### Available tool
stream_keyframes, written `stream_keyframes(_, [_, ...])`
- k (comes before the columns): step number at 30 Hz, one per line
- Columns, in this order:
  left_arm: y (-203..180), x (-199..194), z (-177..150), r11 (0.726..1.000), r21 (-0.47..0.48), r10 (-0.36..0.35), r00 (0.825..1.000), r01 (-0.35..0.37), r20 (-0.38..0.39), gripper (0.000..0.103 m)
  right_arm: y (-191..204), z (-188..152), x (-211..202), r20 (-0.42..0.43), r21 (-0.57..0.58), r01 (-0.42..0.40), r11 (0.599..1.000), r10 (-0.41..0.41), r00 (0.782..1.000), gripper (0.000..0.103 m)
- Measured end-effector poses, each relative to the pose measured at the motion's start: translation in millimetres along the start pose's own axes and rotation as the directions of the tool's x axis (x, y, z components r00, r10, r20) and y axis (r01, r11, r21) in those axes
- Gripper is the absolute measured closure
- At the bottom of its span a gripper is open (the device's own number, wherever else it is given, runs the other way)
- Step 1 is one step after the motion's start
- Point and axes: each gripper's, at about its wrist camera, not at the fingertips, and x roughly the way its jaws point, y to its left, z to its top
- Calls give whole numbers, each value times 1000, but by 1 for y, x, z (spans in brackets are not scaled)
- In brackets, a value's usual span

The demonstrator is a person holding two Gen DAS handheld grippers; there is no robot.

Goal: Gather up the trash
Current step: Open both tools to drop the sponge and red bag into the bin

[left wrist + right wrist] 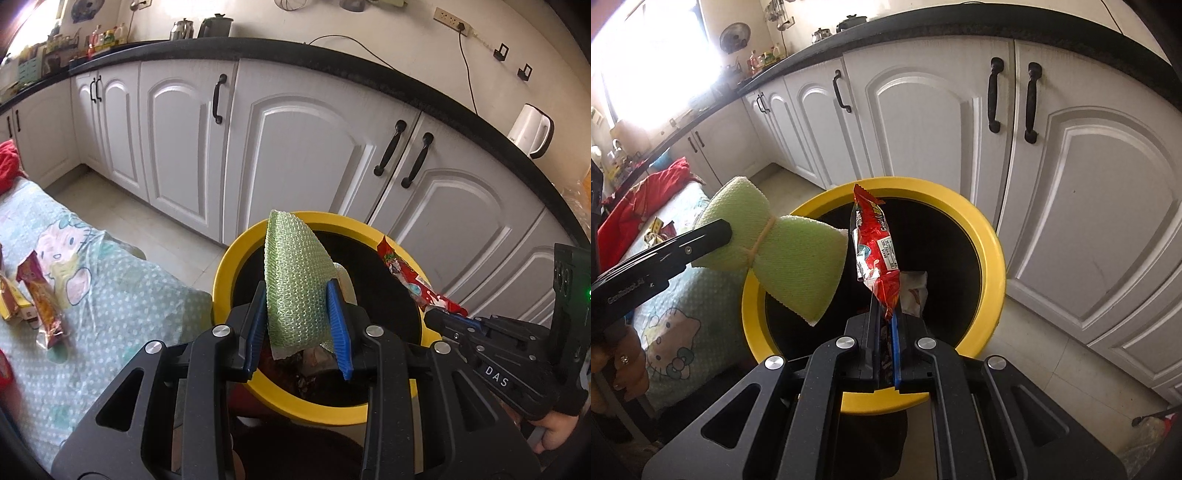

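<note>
While both tilt down over the bin (pixel 229 266), the left hand-held gripper (pixel 297 295) clamps the sponge (pixel 291 280), the right (pixel 886 314) the wrapper (pixel 873 243).

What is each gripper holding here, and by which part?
Left gripper: green sponge cloth, pinched across its lower half. Right gripper: red snack wrapper, clamped at its bottom end. Both above the yellow bin.

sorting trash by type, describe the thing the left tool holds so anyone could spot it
Find the yellow bin in front of the white cabinets. Above its opening the left tool pinches a green sponge. Unlike the glossy red wrapper beside it, it is soft, textured and cinched into a bow by a band.
</note>
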Motion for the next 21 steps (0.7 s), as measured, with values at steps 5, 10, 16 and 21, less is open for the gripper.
stream_keyframes(5, [-1,8,-1,1000,-4,-11,1000,11,-19,76,-3,0,3,-10,17,9,1000,-9,1000,89])
stream_keyframes(10, [0,6,0,1000,-11,-14,1000,14,-13,59,-9,-1,-1,8,45,16,999,-16,1000,70])
stream_keyframes(16, [6,2,-1,1000,-30,-7,1000,7,-14,45,-10,0,-4,23,57,24,998,-26,999,56])
stream_keyframes(21, [12,-9,-1,999,-51,-2,1000,2,-1,25,-11,1,-9,40,62,30,998,-33,999,49])
